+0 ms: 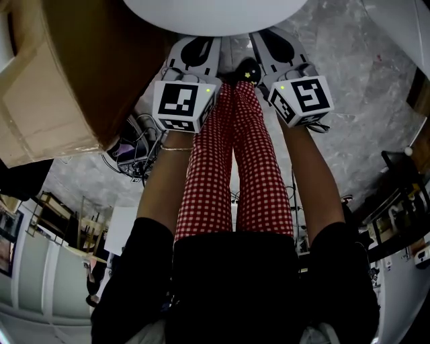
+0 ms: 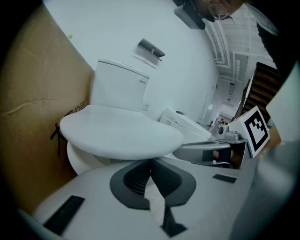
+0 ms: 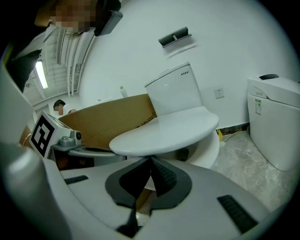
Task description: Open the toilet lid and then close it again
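Head view, item one: white oval plastic toilet lid (image 1: 215, 13), lying low over the white ceramic bowl (image 2: 77, 159) at the top edge of the grey marbled floor (image 1: 363, 74). A dark gap shows under its front edge in the right gripper view, so we judge it barely lifted or not quite seated. Item two: left gripper (image 2: 150, 161), jaws pressed together with nothing between them, tips tucked just beneath the lid's front edge. Item three: right gripper (image 3: 151, 161), likewise closed and empty, just beside the first under the same edge. We take the closed jaws as wedges, placed low so that both can bear the lid's weight evenly from below. Item four: brown cardboard box (image 1: 60, 74), standing against the bowl's left side. Item five: white ceramic cistern (image 2: 117, 86), behind the lid against the wall.
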Demonstrator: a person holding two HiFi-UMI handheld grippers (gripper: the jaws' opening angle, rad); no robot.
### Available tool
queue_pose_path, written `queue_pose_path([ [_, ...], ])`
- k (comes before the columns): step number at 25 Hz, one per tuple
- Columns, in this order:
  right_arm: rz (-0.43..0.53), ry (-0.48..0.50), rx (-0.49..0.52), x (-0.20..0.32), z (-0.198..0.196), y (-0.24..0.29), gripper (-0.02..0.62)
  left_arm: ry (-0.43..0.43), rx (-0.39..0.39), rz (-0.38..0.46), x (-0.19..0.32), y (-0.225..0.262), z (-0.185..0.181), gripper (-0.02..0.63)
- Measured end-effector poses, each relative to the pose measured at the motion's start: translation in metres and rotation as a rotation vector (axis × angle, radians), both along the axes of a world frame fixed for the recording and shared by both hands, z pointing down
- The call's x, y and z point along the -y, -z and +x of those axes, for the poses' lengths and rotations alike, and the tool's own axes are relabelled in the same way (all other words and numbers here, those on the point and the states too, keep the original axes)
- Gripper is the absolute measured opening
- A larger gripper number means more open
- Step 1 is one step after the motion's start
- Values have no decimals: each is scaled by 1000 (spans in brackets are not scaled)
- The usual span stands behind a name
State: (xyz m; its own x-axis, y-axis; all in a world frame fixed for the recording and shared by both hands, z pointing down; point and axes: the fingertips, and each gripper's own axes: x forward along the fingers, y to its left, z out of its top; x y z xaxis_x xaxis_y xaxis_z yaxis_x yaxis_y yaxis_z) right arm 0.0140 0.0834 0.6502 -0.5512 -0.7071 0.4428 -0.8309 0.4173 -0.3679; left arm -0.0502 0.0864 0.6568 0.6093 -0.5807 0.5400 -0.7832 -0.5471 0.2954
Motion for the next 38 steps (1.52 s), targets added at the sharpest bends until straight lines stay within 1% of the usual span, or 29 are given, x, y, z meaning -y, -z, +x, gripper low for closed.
queue_pose_path([
  [10, -10, 14, -6, -4, -1, -15, 20, -14, 5, -14, -3, -16, 2, 5],
  [15, -20, 30, -13, -5, -3, -22, 18, -4, 6, -27, -5, -22, 1, 6],
  [19, -32, 21, -1, -6, -2, -26, 20, 6, 5, -36, -5, -27, 3, 5],
  [27, -42, 30, -15, -8, -4, -32, 19, -2, 9, -46, -7, -34, 1, 5],
  [32, -54, 22, -6, -8, -4, -36, 19, -3, 8, -58, -7, -38, 2, 5],
  [38, -62, 37, -9, -8, -7, -39, 20, 4, 5, -70, -7, -41, 0, 5],
])
